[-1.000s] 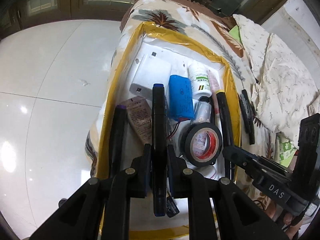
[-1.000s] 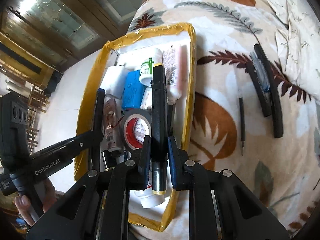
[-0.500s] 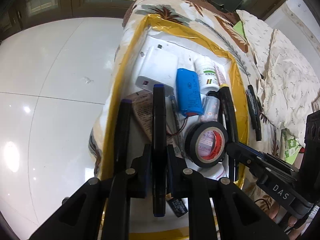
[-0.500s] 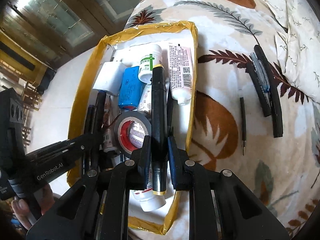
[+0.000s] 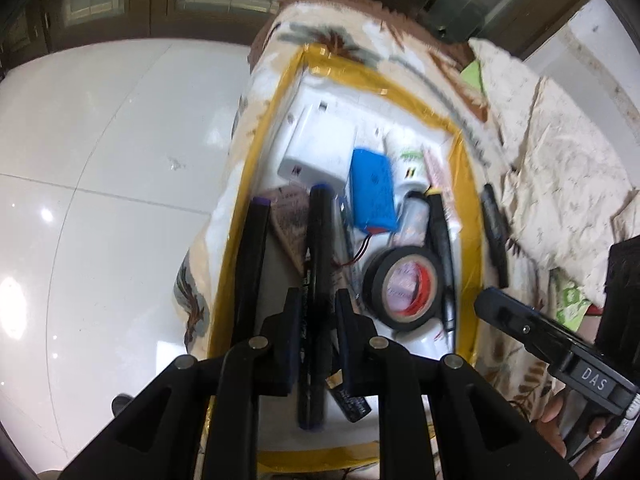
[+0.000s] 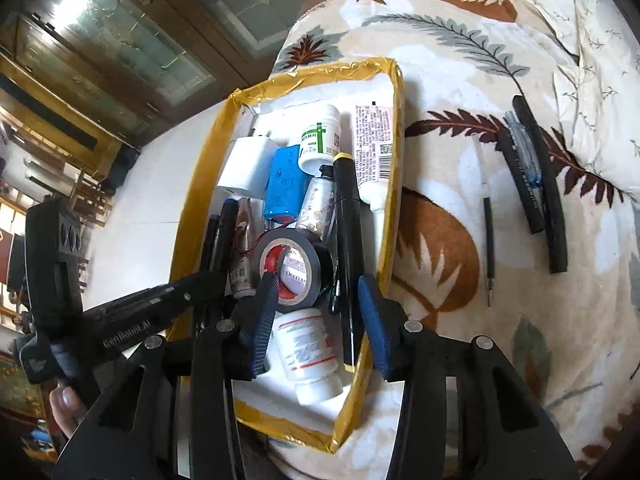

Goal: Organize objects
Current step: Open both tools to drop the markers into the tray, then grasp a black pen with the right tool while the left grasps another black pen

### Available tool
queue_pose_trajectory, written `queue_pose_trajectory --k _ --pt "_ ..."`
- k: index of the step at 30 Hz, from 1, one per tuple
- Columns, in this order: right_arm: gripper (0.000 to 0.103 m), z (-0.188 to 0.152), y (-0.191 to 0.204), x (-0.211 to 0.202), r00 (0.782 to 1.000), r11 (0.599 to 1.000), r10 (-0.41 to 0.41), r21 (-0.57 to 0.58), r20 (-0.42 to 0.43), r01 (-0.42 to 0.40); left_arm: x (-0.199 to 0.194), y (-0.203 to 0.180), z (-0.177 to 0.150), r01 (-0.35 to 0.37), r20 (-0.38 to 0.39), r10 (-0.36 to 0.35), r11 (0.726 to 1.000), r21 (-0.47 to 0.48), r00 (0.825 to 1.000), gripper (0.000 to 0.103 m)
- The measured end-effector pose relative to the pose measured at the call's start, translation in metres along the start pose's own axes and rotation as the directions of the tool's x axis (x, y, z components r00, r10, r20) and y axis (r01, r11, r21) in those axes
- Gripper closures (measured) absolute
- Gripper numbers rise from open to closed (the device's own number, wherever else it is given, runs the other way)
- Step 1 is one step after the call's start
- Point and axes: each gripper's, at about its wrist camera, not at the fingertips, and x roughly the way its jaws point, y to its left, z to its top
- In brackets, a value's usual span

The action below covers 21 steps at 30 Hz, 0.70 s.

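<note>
While the tape roll (image 6: 294,270) is crowding the box (image 6: 390,208), both tools, left (image 5: 318,322) and right (image 6: 318,312), are spreading, releasing markers pinched earlier.

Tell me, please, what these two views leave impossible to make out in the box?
- Left wrist view: motion blur smears the tape roll's label.
- Left wrist view: left gripper hides the box floor under the marker.
- Right wrist view: right gripper covers part of the white bottle.
</note>
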Motion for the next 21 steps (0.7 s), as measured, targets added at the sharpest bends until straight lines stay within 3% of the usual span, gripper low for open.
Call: queue_pose_trajectory --k 1,3,9,12,14,21 --pt "0.062 -0.001 -0.003 -0.003 1.0 1.0 0.01 0.004 0.006 -0.01 -0.001 -0.001 -0.001 -0.006 0.004 0.006 1.0 0.008 1.0 0.07" --pt "0.062 -0.002 -0.011 -0.008 1.0 1.0 0.012 0.012 0.012 -0.012 -0.004 -0.001 -0.003 -0.027 0.027 0.027 1.0 -0.001 0.999 0.064" --pt "0.062 -0.006 -0.047 -0.029 0.999 0.999 0.01 0.05 0.052 -0.013 -0.008 -0.015 -0.008 -0.039 0.058 0.035 0.998 0.052 0.998 0.064" --pt "0.062 -0.005 -0.07 -0.039 0.997 0.997 0.001 0.071 0.073 -0.006 -0.018 -0.036 -0.012 -0.049 0.114 0.037 0.993 0.109 0.993 0.064" --pt "0.062 -0.006 -0.09 -0.046 0.995 0.994 -0.008 0.107 0.096 -0.002 -0.022 -0.051 -0.013 -0.023 0.134 0.005 0.991 0.134 0.991 0.064" --pt "0.062 -0.001 -0.135 -0.054 0.993 0.988 -0.015 0.154 0.118 -0.003 -0.015 -0.117 -0.019 0.021 0.091 -0.042 0.975 0.223 0.995 0.064"
